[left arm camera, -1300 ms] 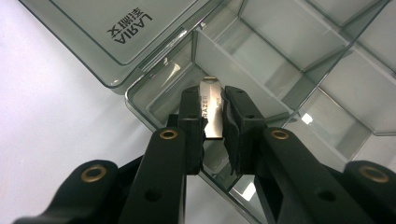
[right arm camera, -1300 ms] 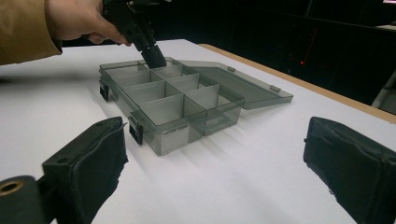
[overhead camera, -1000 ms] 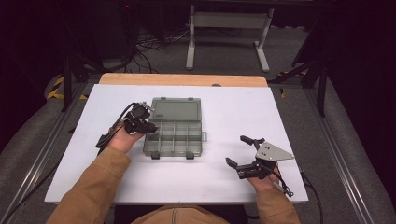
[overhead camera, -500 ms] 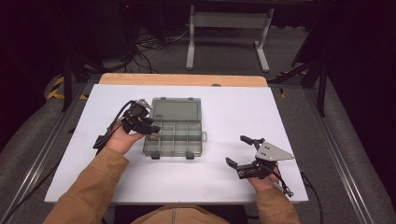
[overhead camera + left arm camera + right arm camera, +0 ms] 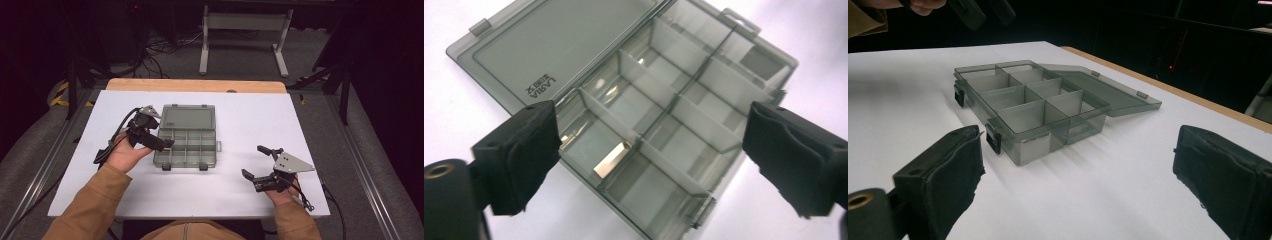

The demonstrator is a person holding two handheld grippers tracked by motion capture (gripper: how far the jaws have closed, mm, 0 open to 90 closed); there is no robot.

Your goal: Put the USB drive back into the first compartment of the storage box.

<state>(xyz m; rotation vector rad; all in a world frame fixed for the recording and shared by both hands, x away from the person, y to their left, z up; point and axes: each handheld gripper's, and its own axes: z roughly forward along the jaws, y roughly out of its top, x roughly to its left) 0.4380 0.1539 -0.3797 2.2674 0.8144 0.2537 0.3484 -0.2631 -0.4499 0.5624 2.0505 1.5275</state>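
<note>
Left hand-held gripper (image 5: 161, 143), jaws apart, above the open compartment box (image 5: 187, 142).

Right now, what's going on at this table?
A person holds a tool in each hand over a white table. A smoky grey compartment box lies open, its lid flat behind it. The left tool hovers above the box's left compartments, its jaws having just been opening, with nothing between them. The right tool waits open, apart from the box.
</note>
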